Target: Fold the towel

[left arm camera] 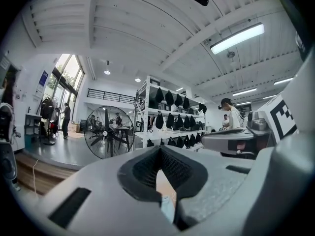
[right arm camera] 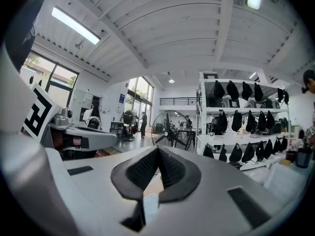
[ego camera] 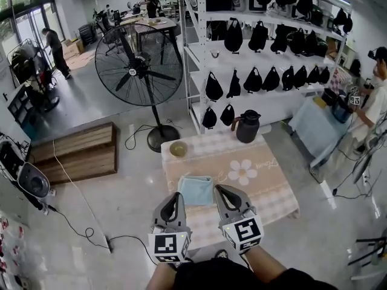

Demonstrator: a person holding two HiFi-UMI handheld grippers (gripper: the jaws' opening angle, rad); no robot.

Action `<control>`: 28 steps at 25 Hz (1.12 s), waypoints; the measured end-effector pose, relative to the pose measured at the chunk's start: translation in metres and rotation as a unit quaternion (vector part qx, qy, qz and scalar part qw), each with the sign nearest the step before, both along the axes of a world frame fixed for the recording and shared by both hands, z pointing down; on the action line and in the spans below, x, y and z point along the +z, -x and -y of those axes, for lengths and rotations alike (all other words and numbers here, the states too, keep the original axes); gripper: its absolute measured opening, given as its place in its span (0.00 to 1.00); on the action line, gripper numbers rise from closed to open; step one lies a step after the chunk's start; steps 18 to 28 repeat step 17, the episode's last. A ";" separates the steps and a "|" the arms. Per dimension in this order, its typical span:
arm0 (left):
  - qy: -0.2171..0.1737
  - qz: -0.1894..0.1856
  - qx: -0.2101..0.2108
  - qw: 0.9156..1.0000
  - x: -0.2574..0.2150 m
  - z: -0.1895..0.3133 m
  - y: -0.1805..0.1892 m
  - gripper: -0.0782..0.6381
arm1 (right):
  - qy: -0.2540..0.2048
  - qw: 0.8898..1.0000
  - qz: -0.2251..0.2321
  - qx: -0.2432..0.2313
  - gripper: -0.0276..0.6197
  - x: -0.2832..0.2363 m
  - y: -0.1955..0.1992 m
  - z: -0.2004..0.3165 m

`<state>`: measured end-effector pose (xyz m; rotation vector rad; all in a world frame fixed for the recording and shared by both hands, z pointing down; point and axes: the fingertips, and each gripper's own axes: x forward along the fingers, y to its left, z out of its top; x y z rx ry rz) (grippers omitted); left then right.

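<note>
- Towel [ego camera: 195, 190], pale blue and folded to a rough square, lies flat on the near half of a low counter [ego camera: 272, 192] covered in a pinkish checked cloth with a white flower print [ego camera: 242, 171].
- Left gripper [ego camera: 177, 197] is held level at the towel's near left corner. Its own view shows the jaws clenched tip to tip with nothing pinched between the pads. A sliver of the towel and the cloth shows through the gap beneath them.
- Right gripper [ego camera: 219, 190] is held level at the towel's right edge, alongside the left one with the towel's near edge between them. Its jaws are likewise pressed together and empty in its own view.
- Whether either gripper touches the fabric cannot be told from the head view.
- At the counter's far left corner sits a small bowl [ego camera: 178, 148], well apart from the towel. A black jug [ego camera: 247, 127] stands at the far edge, to the right of the bowl.
- Beyond the counter a large pedestal fan [ego camera: 138, 65] stands on the floor beside white shelving [ego camera: 195, 83] hung with rows of black bags [ego camera: 252, 80].
- A low wooden platform [ego camera: 75, 151] lies on the floor to the left.
- One person [ego camera: 57, 50] stands by the windows at the far left, and another [ego camera: 378, 95] stands at the right edge of the room.
</note>
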<state>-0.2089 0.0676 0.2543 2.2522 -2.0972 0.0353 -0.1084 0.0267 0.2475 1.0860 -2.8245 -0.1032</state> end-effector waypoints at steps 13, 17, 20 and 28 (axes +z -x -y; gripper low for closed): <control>0.010 -0.008 0.021 1.000 0.006 0.006 0.003 0.12 | 0.004 1.000 0.003 0.028 0.05 0.001 -0.011 0.007; 0.006 -0.008 0.024 1.000 0.003 0.005 0.003 0.12 | 0.007 0.999 0.001 0.036 0.05 0.001 -0.013 0.005; 0.006 -0.008 0.024 1.000 0.003 0.005 0.003 0.12 | 0.007 0.999 0.001 0.036 0.05 0.001 -0.013 0.005; 0.006 -0.008 0.024 1.000 0.003 0.005 0.003 0.12 | 0.007 0.999 0.001 0.036 0.05 0.001 -0.013 0.005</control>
